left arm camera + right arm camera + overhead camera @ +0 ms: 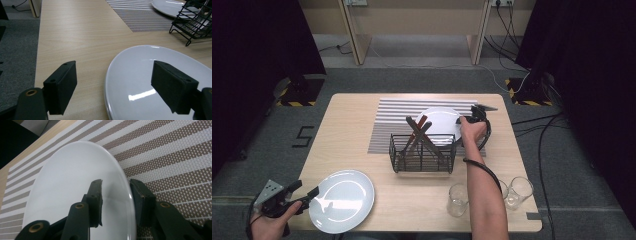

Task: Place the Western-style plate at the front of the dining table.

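A white plate [343, 200] lies at the table's front left. My left gripper [308, 188] stands open at its left rim; in the left gripper view one jaw hovers over the plate [140, 65] and the other over bare wood, the gripper [113, 85] holding nothing. A second white plate [439, 122] rests on the striped mat [392, 112] behind a black wire rack [422, 152]. My right gripper [460, 120] is at this plate's right edge. In the right gripper view its jaws straddle the rim of the plate [70, 182], the gripper [116, 183] open with a gap showing.
The wire rack holds several wooden-handled utensils leaning crosswise. Two clear glasses [457, 199] [519, 191] stand at the front right, on either side of the person's right forearm. The striped mat [170, 157] spreads under the far plate.
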The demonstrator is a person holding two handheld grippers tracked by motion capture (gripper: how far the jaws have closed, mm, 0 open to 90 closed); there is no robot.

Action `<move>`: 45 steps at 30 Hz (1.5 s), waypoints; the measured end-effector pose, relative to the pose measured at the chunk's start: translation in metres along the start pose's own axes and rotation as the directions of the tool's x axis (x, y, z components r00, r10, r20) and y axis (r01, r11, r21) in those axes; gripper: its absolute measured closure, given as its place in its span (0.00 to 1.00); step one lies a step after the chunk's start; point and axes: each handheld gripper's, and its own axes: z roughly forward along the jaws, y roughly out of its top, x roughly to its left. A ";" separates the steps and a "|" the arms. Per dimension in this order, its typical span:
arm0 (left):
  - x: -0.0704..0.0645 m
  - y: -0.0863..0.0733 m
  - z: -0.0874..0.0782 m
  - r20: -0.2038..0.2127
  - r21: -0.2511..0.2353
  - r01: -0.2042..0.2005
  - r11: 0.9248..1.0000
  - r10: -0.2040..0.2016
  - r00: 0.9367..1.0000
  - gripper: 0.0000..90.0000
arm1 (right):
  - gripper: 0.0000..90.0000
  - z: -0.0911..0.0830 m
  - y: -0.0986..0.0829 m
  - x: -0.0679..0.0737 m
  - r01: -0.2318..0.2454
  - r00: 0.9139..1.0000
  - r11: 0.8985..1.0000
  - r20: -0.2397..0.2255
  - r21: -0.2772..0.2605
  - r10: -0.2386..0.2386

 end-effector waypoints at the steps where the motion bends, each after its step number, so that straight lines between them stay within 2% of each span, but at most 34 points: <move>1: 0.000 0.000 0.000 -0.001 0.000 0.001 1.000 -0.001 1.000 0.22 | 0.67 0.000 0.000 0.000 0.006 1.000 1.000 0.007 0.001 -0.006; 9: -0.001 0.000 0.001 0.002 0.002 -0.001 1.000 0.001 1.000 0.22 | 0.66 -0.004 0.003 0.002 0.046 0.998 0.999 0.040 -0.012 -0.045; 19: -0.001 0.000 0.001 0.002 0.001 -0.003 1.000 0.003 1.000 0.22 | 0.64 -0.016 0.008 -0.002 0.039 0.997 0.999 0.061 -0.021 -0.037; 27: -0.001 0.002 -0.003 -0.003 -0.015 -0.005 1.000 0.005 1.000 0.22 | 0.64 -0.031 0.010 -0.001 0.056 0.996 0.998 0.064 -0.024 -0.055; 45: -0.007 0.008 -0.003 0.009 -0.037 -0.011 0.999 0.011 1.000 0.22 | 0.63 -0.053 0.001 0.006 0.101 0.992 0.995 0.077 0.017 -0.102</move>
